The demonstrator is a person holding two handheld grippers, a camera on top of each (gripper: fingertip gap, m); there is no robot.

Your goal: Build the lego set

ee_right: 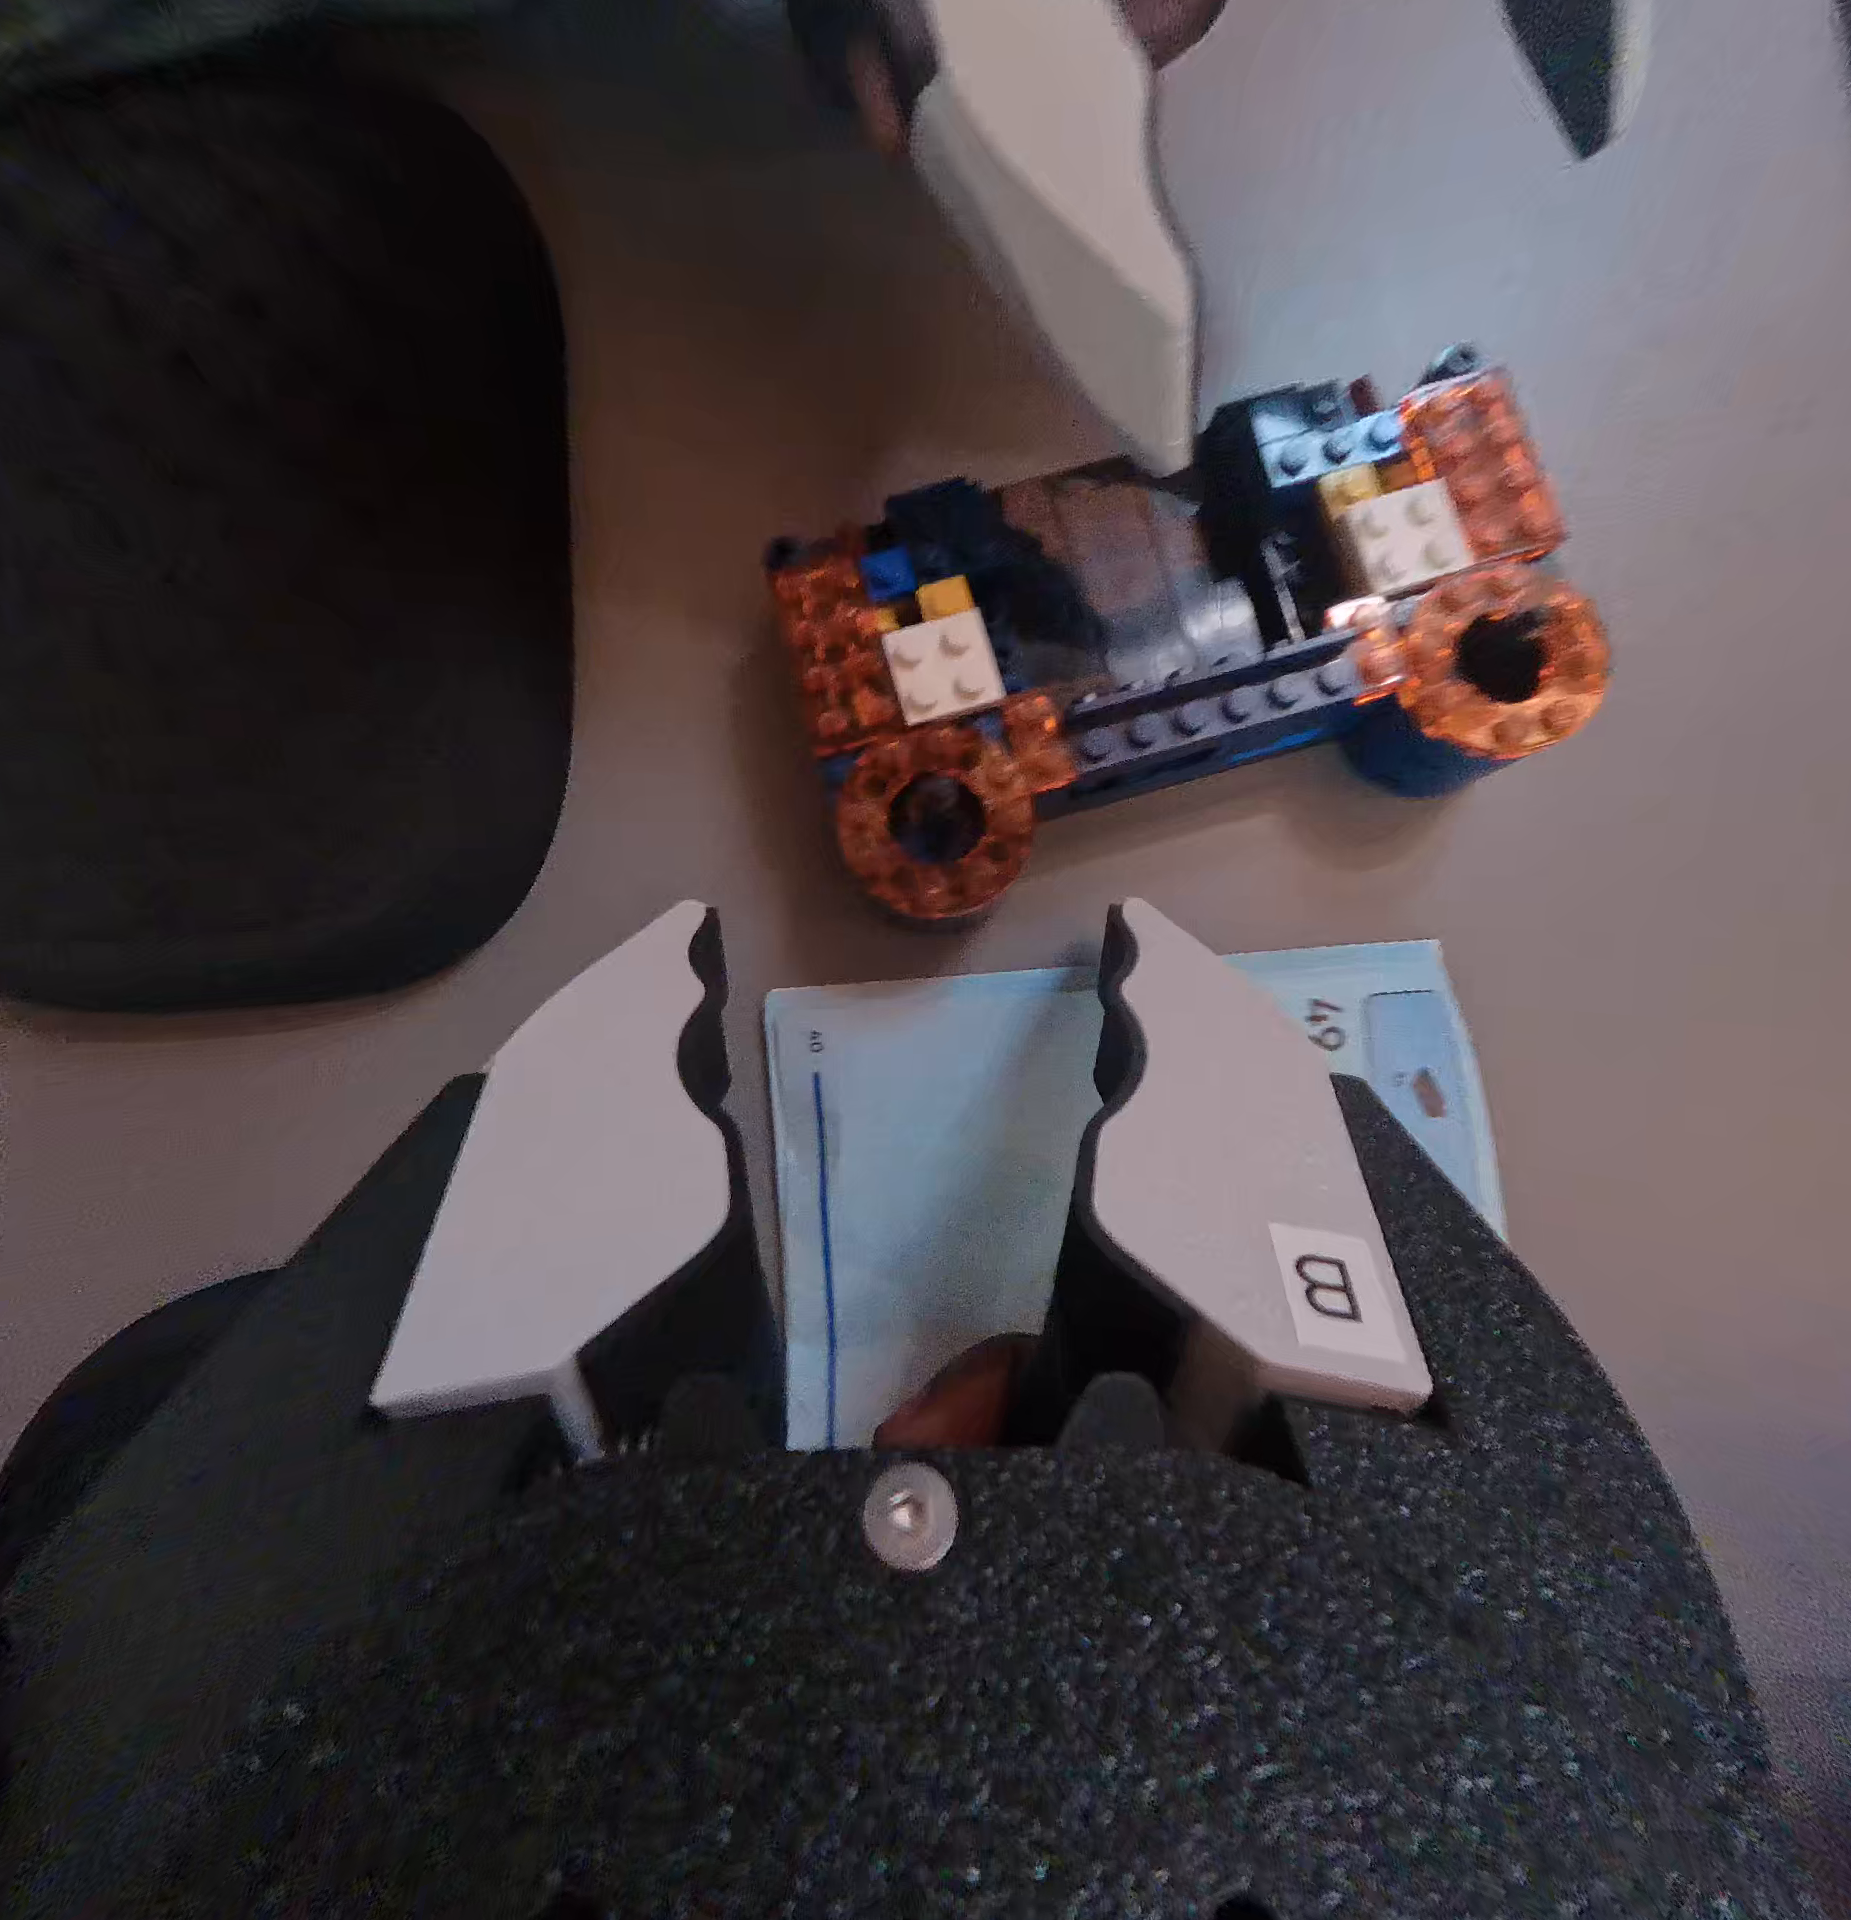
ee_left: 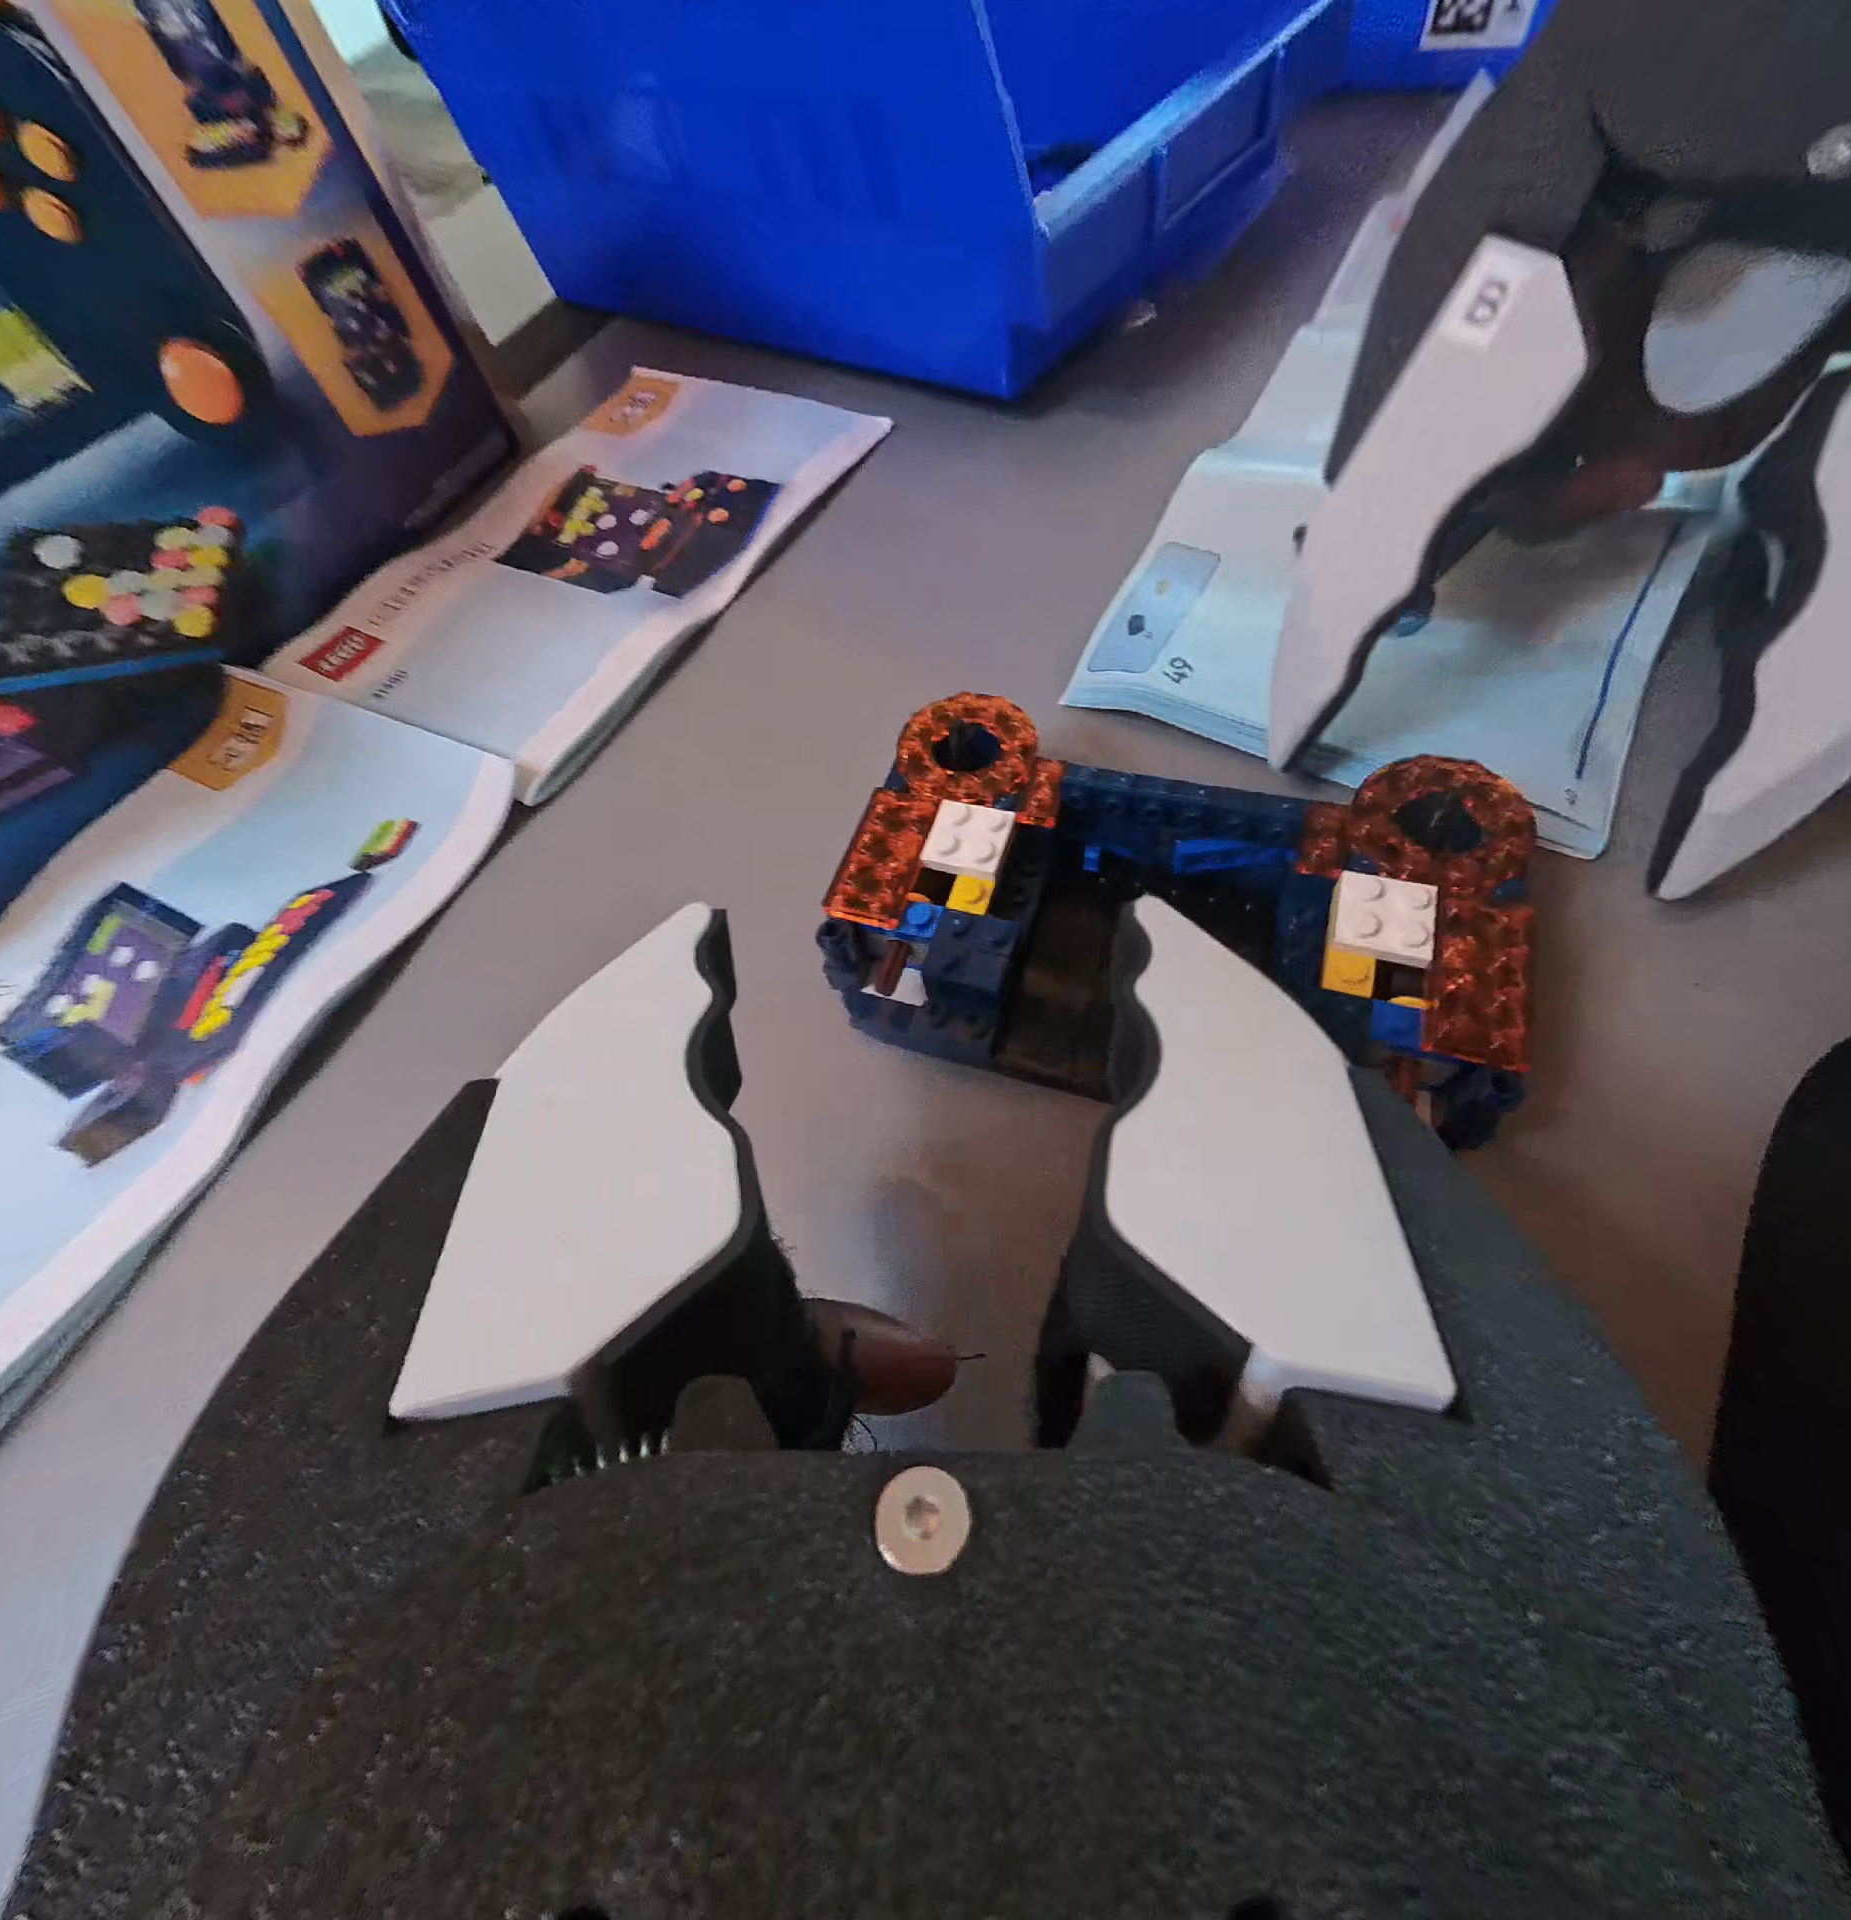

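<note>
Brick models: one, a dark blue build [ee_left: 1160,914] on the grey bench [ee_left: 900,582].
Orange translucent rings on it: two, one at each end [ee_left: 968,740] [ee_left: 1440,821].
White four-stud plates on it: two [ee_left: 968,836] [ee_left: 1383,920].
Closed instruction booklets: two, side by side at the left [ee_left: 630,561] [ee_left: 173,997].
Open instruction booklets: one, pale blue pages [ee_left: 1191,623].
Printed set boxes: one, standing at far left [ee_left: 225,260].
Blue storage bins: one, at the back [ee_left: 796,177].
Tools: two, the left tool [ee_left: 921,935] and the right tool [ee_right: 905,925], both with jaws apart and bare.
</note>
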